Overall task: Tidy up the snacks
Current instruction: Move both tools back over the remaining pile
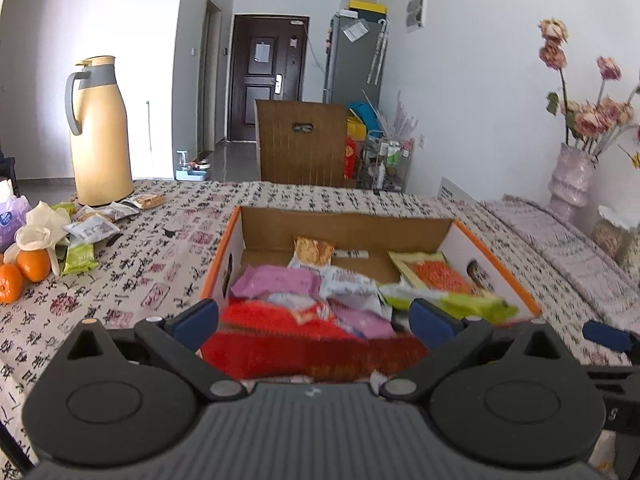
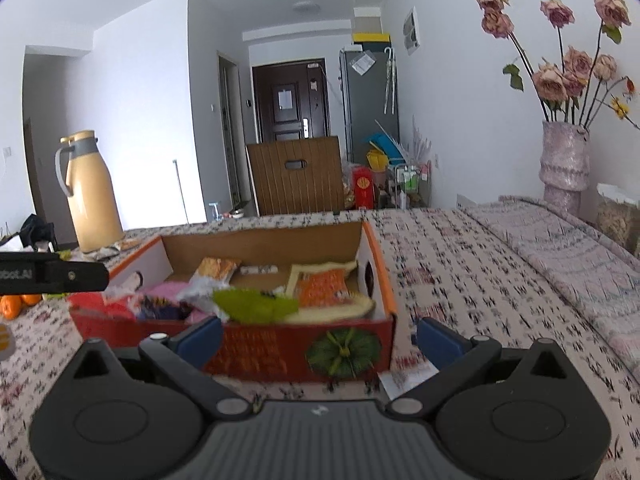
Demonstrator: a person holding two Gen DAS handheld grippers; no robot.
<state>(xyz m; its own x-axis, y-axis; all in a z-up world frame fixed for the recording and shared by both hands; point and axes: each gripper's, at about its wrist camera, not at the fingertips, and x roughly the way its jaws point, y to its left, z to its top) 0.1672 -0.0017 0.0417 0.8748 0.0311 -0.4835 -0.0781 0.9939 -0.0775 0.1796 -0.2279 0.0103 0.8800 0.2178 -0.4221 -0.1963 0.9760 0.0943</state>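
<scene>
An open cardboard box with orange rims and a red front sits on the patterned tablecloth, holding several snack packets: pink, white, green and orange. My left gripper hovers open above the box's near edge, nothing between its fingers. In the right wrist view the same box stands just ahead, and my right gripper is open in front of its red wall, empty. More loose snack packets lie at the table's left, by the thermos.
A tall yellow thermos stands at the back left. Oranges and a tissue pack lie at the left edge. A vase of dried roses and a jar stand far right. A wooden chair back rises behind the table.
</scene>
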